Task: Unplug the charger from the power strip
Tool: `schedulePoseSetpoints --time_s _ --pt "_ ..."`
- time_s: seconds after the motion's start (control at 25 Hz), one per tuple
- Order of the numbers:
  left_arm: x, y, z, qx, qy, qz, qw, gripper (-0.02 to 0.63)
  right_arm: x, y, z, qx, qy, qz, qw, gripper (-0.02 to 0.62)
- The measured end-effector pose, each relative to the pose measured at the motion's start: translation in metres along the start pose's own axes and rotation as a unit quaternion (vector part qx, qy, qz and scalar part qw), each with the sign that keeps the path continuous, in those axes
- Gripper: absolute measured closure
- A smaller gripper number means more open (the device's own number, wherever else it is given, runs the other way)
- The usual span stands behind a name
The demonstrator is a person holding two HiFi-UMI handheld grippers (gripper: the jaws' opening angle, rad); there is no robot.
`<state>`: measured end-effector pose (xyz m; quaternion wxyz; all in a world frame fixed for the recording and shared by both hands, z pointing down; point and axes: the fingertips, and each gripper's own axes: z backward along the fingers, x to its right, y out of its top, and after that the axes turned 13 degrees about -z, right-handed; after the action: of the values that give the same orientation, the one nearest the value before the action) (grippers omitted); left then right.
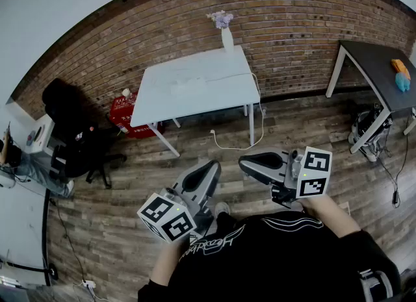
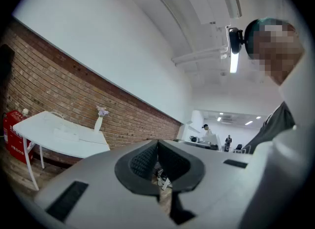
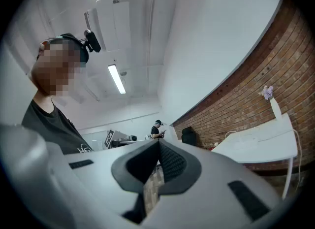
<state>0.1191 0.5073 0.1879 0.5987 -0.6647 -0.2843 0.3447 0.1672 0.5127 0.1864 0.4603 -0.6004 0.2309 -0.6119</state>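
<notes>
A white table [image 1: 195, 93] stands far ahead by the brick wall, and on it lies a white power strip [image 1: 188, 86]. A white cable [image 1: 258, 115] hangs from the table to the floor. At this distance I cannot make out a charger. My left gripper [image 1: 211, 166] and my right gripper [image 1: 244, 162] are held close to my body, well short of the table. Both are shut with nothing between the jaws, and their tips meet in the left gripper view [image 2: 158, 142] and in the right gripper view [image 3: 158, 142]. The table also appears in both gripper views [image 2: 59, 142] [image 3: 261, 144].
A white vase with flowers [image 1: 227, 37] stands at the table's far edge. A red box [image 1: 123, 112] sits under its left end, and a black office chair [image 1: 78, 145] stands further left. A dark table [image 1: 377, 73] with small orange and teal items stands at the right. Wooden floor lies between me and the white table.
</notes>
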Motion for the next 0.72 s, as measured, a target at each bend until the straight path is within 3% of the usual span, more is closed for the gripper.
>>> schedulePoseSetpoints --time_s 0.36,0.72 --pt "0.0 -0.009 0.004 -0.007 0.024 -0.016 0.9996 0.601 0.002 -0.013 -0.001 -0.006 0.003 -0.01 1.0 0.598" --pt "-0.05 -0.036 0.002 -0.032 0.027 0.011 0.9991 0.601 0.044 -0.032 -0.031 -0.016 -0.026 -0.033 0.999 0.598"
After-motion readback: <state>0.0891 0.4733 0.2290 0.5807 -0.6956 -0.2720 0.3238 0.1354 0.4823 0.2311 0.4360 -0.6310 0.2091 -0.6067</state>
